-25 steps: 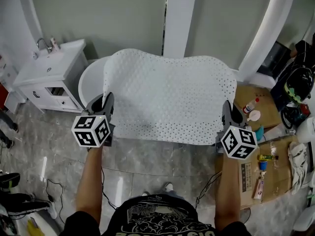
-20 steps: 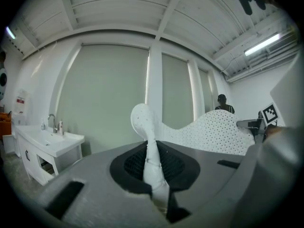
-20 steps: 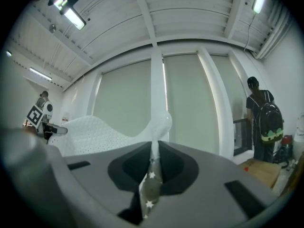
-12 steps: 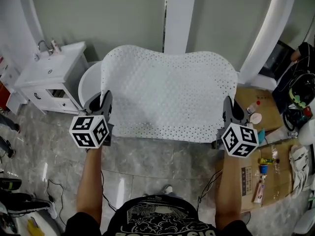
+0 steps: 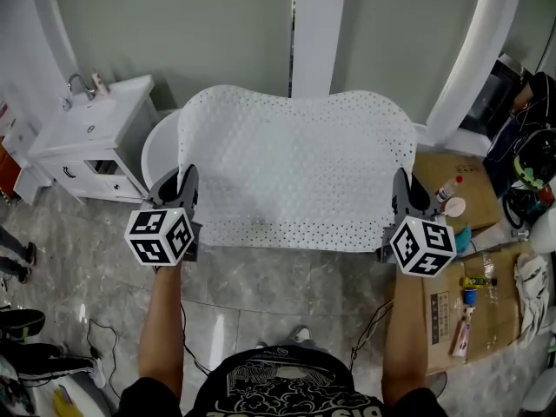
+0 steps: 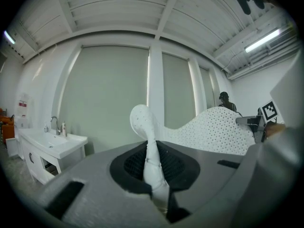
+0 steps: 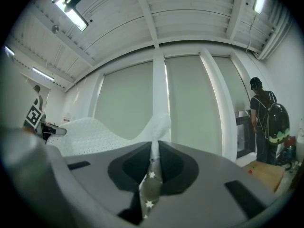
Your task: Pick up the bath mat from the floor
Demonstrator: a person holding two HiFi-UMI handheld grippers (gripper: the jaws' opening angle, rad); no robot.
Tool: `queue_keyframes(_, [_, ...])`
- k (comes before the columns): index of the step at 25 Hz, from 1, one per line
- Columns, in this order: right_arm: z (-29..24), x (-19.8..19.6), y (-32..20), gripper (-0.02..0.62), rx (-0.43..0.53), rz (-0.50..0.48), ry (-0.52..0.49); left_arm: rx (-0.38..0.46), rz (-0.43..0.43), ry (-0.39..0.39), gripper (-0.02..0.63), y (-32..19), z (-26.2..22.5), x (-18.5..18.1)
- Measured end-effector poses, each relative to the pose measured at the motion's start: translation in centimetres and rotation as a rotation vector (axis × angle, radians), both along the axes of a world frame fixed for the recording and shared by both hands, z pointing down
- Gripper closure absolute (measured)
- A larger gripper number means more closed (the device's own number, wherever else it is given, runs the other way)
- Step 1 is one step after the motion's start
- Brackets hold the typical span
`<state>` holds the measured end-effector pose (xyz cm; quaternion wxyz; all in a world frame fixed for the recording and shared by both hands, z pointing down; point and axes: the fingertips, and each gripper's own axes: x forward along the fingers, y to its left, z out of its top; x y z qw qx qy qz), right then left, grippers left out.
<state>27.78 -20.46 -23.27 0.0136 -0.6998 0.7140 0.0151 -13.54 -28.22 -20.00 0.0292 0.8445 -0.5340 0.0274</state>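
Observation:
The white perforated bath mat (image 5: pixel 295 168) is held up off the floor, spread wide and flat between both grippers in the head view. My left gripper (image 5: pixel 184 189) is shut on its left edge, and my right gripper (image 5: pixel 401 191) is shut on its right edge. In the left gripper view the bath mat (image 6: pixel 151 146) rises as a pinched white fold out of the left gripper (image 6: pixel 154 175). The right gripper view shows the bath mat (image 7: pixel 156 127) as a thin edge clamped in the right gripper (image 7: pixel 153 167). The mat's lower edge hangs above the tiled floor.
A white vanity with a sink (image 5: pixel 91 137) stands at the left. A white round fixture (image 5: pixel 156 150) sits behind the mat. Flattened cardboard with bottles and small items (image 5: pixel 465 268) lies at the right. A person with a backpack (image 7: pixel 266 120) stands at the right. Cables (image 5: pixel 95 337) trail on the floor.
The mat has flattened and stretched a little tauter between the grippers. Both grippers have stayed at nearly the same places and kept their grip.

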Motion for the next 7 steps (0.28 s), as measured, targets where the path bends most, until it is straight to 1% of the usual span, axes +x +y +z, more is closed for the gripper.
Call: queue_keyframes(7, [0.22, -0.96, 0.39, 0.563, -0.003, -0.015, -0.001, 0.002, -0.011, 0.005, 0.574, 0.82, -0.03, -0.74])
